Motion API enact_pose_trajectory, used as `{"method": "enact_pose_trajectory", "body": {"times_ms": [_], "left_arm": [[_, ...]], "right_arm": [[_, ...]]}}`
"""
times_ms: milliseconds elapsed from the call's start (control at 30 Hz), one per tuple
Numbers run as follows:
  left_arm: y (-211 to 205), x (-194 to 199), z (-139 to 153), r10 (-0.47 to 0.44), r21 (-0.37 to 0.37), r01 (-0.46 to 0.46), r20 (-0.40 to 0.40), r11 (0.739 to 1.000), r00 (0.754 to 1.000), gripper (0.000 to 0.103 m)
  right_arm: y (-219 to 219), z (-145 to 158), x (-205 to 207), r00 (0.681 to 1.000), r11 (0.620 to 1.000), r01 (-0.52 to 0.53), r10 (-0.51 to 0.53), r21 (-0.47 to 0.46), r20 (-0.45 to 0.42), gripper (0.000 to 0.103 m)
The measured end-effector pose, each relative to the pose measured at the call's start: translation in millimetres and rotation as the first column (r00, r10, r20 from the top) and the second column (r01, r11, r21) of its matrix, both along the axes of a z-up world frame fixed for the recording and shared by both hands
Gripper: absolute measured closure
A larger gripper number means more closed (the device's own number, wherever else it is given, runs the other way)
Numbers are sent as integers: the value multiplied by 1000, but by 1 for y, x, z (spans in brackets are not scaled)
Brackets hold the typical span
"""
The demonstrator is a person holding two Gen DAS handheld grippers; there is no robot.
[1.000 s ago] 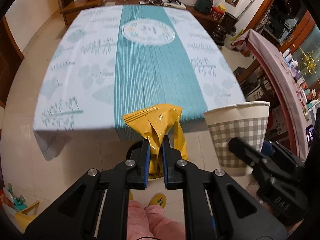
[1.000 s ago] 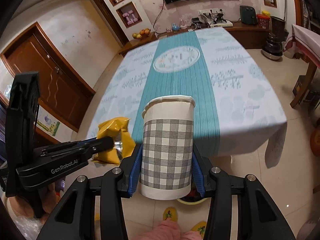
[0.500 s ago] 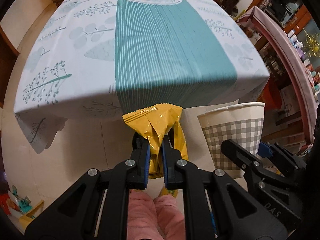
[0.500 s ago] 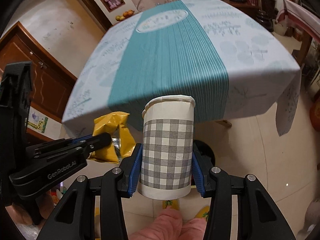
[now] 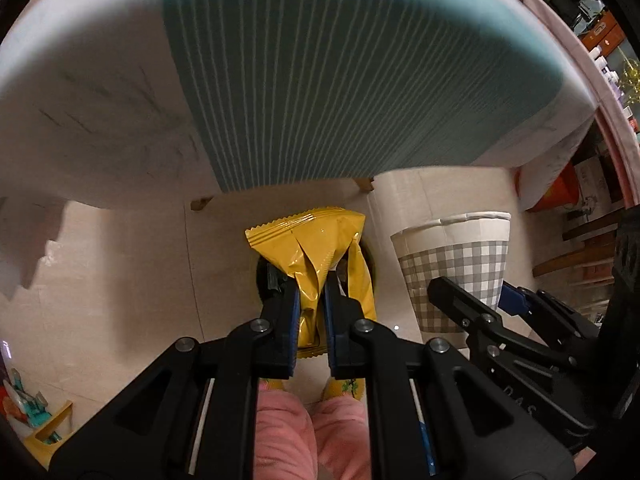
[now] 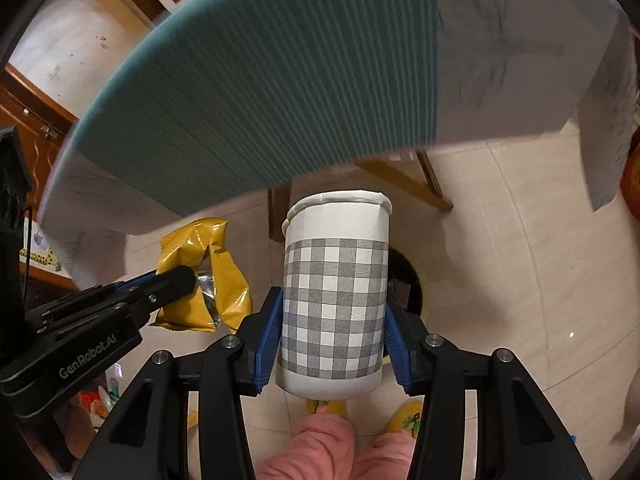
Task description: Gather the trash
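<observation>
Pale floor tiles (image 5: 132,280) fill the lower part of both views, with the striped teal tablecloth (image 5: 340,80) hanging over the table edge above them. Directly below the grippers sits a dark round bin (image 6: 406,280), mostly hidden, so I judge that both pieces of trash need to drop straight down. One yellow snack wrapper (image 5: 316,240) is pinched between the closed jaws of the left gripper (image 5: 310,304), its crimped end pointing away from the camera and its body hanging over the bin's mouth. One checked paper cup (image 6: 336,300) stands upright, clamped by its sides in the right gripper (image 6: 334,340), just right of the wrapper and partly over the bin. The left gripper looks better centred. Below show pink trouser legs (image 5: 312,440) and two yellow slippers (image 6: 406,420).
</observation>
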State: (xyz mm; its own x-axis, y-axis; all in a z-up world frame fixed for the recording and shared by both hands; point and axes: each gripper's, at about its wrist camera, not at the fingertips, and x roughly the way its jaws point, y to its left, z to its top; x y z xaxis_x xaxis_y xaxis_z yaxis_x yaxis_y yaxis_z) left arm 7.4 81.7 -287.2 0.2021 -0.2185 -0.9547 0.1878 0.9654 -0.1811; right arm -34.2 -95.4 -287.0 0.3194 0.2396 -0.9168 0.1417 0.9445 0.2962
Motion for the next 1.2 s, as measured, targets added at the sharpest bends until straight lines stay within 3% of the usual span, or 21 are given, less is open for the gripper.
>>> {"method": "enact_pose_trajectory", "body": {"times_ms": [400, 500, 567, 600, 700, 767, 800, 1033, 1200], "left_arm": [[-5, 10, -129, 53, 15, -53, -11, 998, 999, 94], [-2, 12, -151, 76, 7, -76, -10, 997, 997, 89], [3, 11, -165, 80, 8, -80, -12, 997, 997, 74], [7, 11, -172, 79, 14, -79, -14, 997, 997, 70], [10, 13, -184, 81, 19, -81, -9, 997, 997, 48], [13, 14, -192, 87, 18, -87, -1, 996, 996, 22], [15, 15, -195, 91, 25, -91, 5, 996, 996, 17], [16, 12, -211, 106, 51, -108, 43, 993, 993, 16], [12, 7, -189, 127, 61, -134, 102, 989, 987, 16]], "right_arm": [[-3, -150, 23, 999, 999, 23, -23, 32, -23, 47], [0, -179, 30, 999, 999, 14, -12, 44, -40, 43], [4, -196, 32, 999, 999, -3, 4, 41, -36, 39], [5, -202, 33, 999, 999, -6, 8, 40, -35, 32], [8, -214, 30, 999, 999, 3, -2, 42, -38, 19], [3, -222, 28, 999, 1000, 16, -15, 25, -34, 14], [0, -226, 27, 999, 999, 19, -18, 27, -33, 13], [-8, -231, 22, 1000, 1000, 9, -9, -20, 1, 12], [-13, -209, 18, 999, 999, 20, -19, -31, 27, 11]]}}
